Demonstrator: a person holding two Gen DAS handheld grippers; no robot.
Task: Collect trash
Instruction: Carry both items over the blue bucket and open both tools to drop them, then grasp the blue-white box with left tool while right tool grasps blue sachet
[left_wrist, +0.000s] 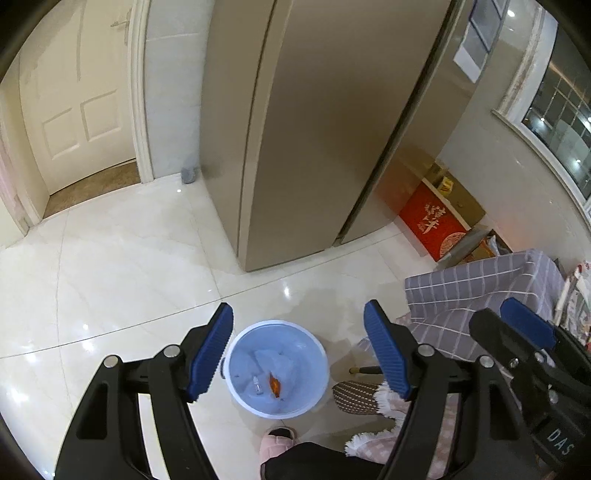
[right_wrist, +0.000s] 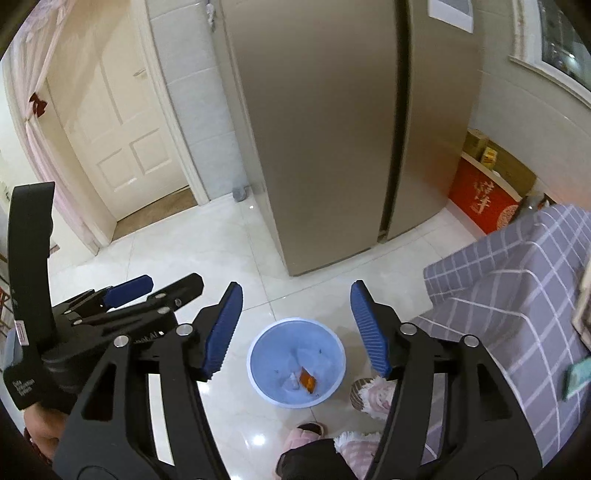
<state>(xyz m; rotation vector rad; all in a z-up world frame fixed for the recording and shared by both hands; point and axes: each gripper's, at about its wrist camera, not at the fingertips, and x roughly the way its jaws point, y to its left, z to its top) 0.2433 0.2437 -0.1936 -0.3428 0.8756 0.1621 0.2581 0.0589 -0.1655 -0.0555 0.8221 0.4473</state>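
A light blue trash bin (left_wrist: 236, 391) stands on the white tiled floor, seen from above; it also shows in the right wrist view (right_wrist: 258, 373). Inside lie an orange wrapper (left_wrist: 274, 385) (right_wrist: 307, 379) and a small clear piece (left_wrist: 256, 384). My left gripper (left_wrist: 301, 352) hangs open and empty high above the bin. My right gripper (right_wrist: 295, 328) is also open and empty above it. The right gripper shows at the right edge of the left wrist view (left_wrist: 524, 328), and the left gripper at the left of the right wrist view (right_wrist: 129, 288).
A tall gold fridge (left_wrist: 314, 129) stands ahead. A table with a grey checked cloth (right_wrist: 517, 288) is to the right. Red and brown boxes (left_wrist: 436, 218) sit beside the fridge. A white door (left_wrist: 77, 96) is at the left. Pink slippers (right_wrist: 306, 432) are below.
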